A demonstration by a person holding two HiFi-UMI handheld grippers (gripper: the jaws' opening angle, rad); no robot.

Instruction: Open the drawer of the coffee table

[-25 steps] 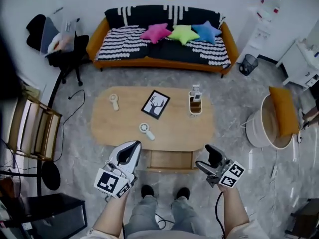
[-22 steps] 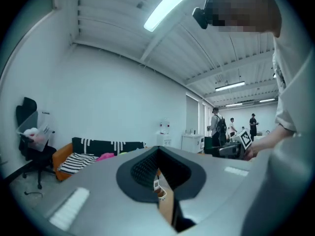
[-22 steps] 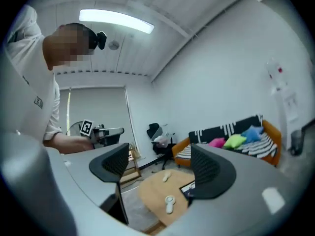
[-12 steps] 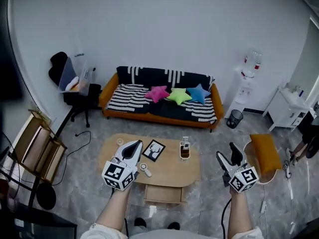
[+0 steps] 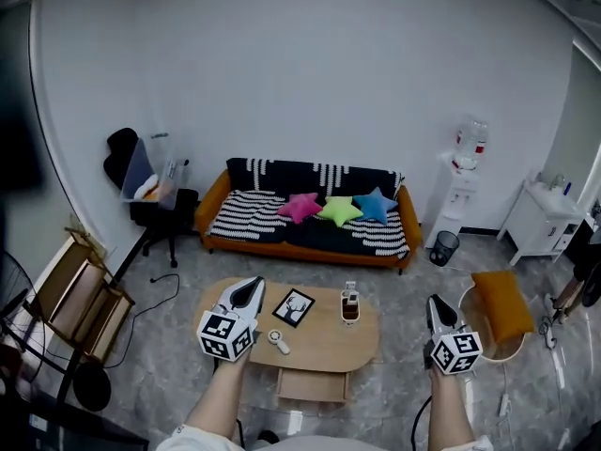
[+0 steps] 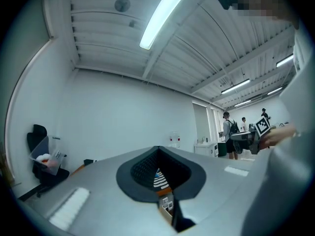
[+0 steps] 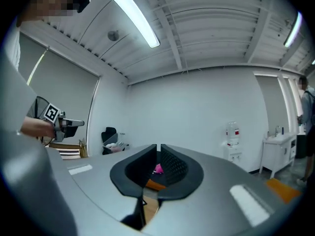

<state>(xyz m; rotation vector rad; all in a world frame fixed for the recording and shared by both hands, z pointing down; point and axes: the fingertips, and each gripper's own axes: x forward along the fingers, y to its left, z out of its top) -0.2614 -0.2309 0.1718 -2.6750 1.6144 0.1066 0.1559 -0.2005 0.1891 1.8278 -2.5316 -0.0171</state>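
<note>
The oval wooden coffee table [image 5: 324, 338] stands on the floor far below me, with its drawer [image 5: 315, 384] pulled out at the near side. Both grippers are held level high above it, touching nothing. In the head view my left gripper [image 5: 252, 283] hangs over the table's left end. Its own view shows this gripper [image 6: 157, 149] shut and empty. Right of the table, my right gripper [image 5: 435, 301] hangs over the floor. In its own view the right gripper [image 7: 158, 145] has its jaws closing to a thin slit, nothing between them.
A picture frame [image 5: 294, 307], a cup holder [image 5: 350, 306] and a small hand fan [image 5: 278, 340] lie on the table. Behind stands a striped sofa [image 5: 310, 216]. A white tub with an orange cushion [image 5: 498, 308], a water dispenser [image 5: 465, 181], an office chair [image 5: 150, 200] and a wooden frame [image 5: 80, 294] ring the room.
Both grippers have risen from beside the drawer to well above the table, and the view has lifted with them. The right jaws have closed. The drawer stays pulled out.
</note>
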